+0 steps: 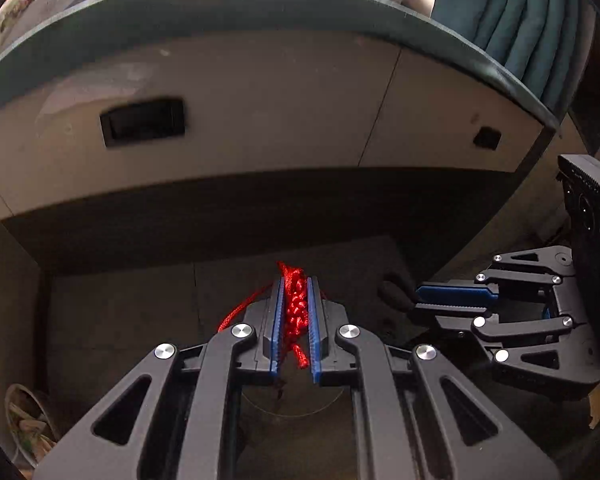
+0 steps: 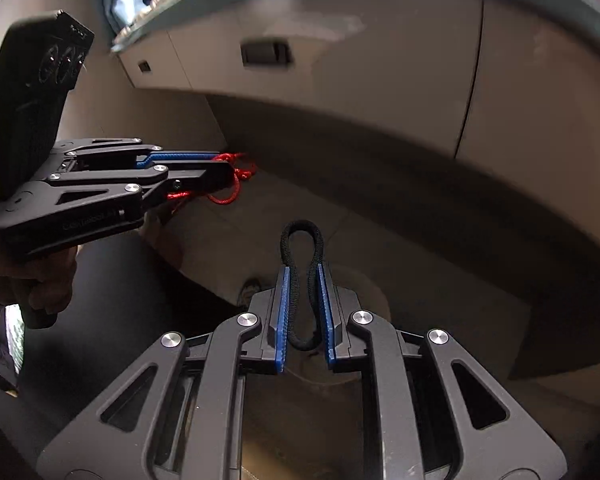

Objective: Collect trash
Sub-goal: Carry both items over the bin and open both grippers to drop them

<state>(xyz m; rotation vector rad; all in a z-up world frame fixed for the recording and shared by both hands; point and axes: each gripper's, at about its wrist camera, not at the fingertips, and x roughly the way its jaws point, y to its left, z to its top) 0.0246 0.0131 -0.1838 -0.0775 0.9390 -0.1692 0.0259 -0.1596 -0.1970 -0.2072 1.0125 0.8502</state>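
So both hands are loaded right now; the left hand-held gripper (image 1: 296, 320) is clamped tight on a bunched red cord (image 1: 296, 308), with a loose strand trailing off to the side and another bit hanging below the pads; the right hand-held gripper (image 2: 305, 312) is squeezed shut on a looped black cord (image 2: 302, 264), the loop sticking out past the tips. Both are tipped down toward the floor (image 1: 120, 312) in front of a bed frame with drawers (image 1: 260, 112); there's something round and pale below the right one, maybe a bin (image 2: 364, 284), but it's too dark and blurry for me to swear to it.

What could go wrong, I'd guess: that trailing red strand snags on a jaw or linkage when let go, so the cord hangs instead of dropping; same with the black loop, it could catch on a fingertip. Also the two grippers sit close together, so they could bump or tangle cords if both release at once.
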